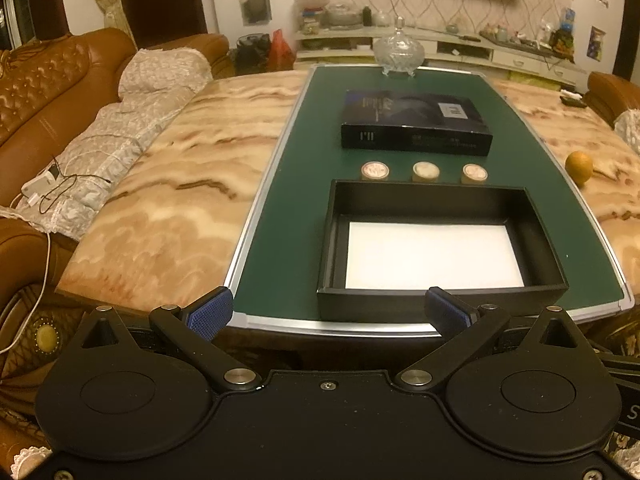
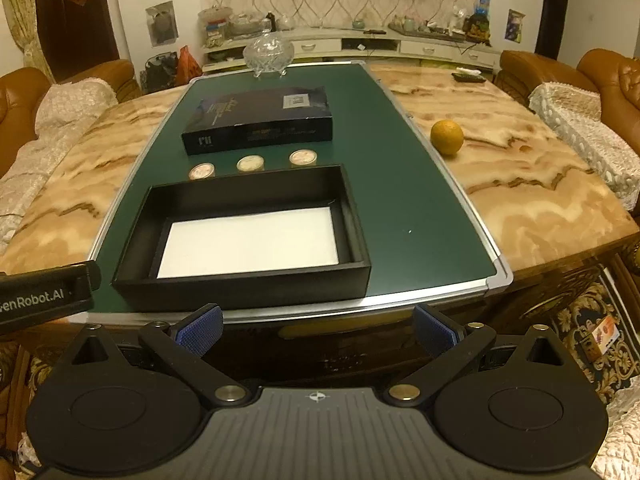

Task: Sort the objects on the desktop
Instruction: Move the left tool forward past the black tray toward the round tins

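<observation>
An open black box [image 1: 440, 302] [image 2: 240, 288] with a white floor lies at the near end of a green mat [image 1: 288, 208] [image 2: 404, 184]. Behind it stand three small round tins [image 1: 426, 171] [image 2: 250, 164] in a row, then a dark closed box [image 1: 416, 124] [image 2: 260, 120]. A glass lidded bowl [image 1: 399, 50] [image 2: 269, 54] stands at the mat's far end. An orange [image 1: 579, 167] [image 2: 447, 137] lies on the marble table right of the mat. My left gripper [image 1: 328, 314] and right gripper [image 2: 318, 328] are open and empty, just short of the table's near edge.
The marble table [image 1: 180, 200] [image 2: 540, 200] extends on both sides of the mat. Brown sofas [image 1: 48, 92] [image 2: 600, 72] flank it. A remote [image 2: 468, 77] lies far right. The left gripper's body [image 2: 44, 296] shows at the right view's left edge.
</observation>
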`<act>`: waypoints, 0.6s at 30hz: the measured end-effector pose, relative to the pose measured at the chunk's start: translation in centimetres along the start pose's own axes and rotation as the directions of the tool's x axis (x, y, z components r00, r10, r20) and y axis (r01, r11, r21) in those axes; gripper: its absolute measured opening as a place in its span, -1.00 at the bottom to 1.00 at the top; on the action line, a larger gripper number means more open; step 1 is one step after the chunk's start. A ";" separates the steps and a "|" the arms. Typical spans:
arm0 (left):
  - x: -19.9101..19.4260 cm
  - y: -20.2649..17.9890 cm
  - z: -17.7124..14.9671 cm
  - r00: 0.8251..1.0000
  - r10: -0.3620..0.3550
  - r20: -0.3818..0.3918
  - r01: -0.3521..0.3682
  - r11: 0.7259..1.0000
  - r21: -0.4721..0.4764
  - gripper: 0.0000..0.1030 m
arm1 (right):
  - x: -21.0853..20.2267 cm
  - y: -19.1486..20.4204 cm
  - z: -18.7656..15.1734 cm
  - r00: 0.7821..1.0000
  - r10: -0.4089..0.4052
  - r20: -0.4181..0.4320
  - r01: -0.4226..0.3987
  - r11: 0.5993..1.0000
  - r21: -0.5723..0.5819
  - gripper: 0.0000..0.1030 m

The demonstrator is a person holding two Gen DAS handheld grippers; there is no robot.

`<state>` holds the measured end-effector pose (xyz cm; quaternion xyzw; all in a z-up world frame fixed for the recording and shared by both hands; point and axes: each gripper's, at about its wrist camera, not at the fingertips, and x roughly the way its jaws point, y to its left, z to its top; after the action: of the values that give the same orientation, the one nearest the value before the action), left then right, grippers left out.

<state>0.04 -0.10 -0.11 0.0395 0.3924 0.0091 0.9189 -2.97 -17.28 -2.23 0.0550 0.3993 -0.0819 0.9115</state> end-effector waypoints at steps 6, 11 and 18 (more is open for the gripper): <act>-0.6 0.6 -0.8 1.000 -0.011 -0.005 0.011 1.000 -0.020 1.00 | -0.4 0.2 -0.4 1.000 0.017 -0.025 -0.017 1.000 0.009 1.00; -0.6 0.3 -1.1 1.000 -0.022 -0.020 0.021 0.999 -0.024 1.00 | -0.7 0.2 -0.7 0.999 0.032 -0.042 -0.032 0.999 0.017 1.00; -0.6 0.2 -1.4 0.999 -0.036 -0.031 0.035 0.999 -0.033 1.00 | -0.7 0.6 -1.0 0.999 0.027 -0.042 -0.027 1.000 -0.003 1.00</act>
<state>-1.37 0.16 -0.67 0.0177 0.4074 -0.0002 0.9131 -4.00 -16.42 -2.33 0.0605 0.4177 -0.0679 0.9040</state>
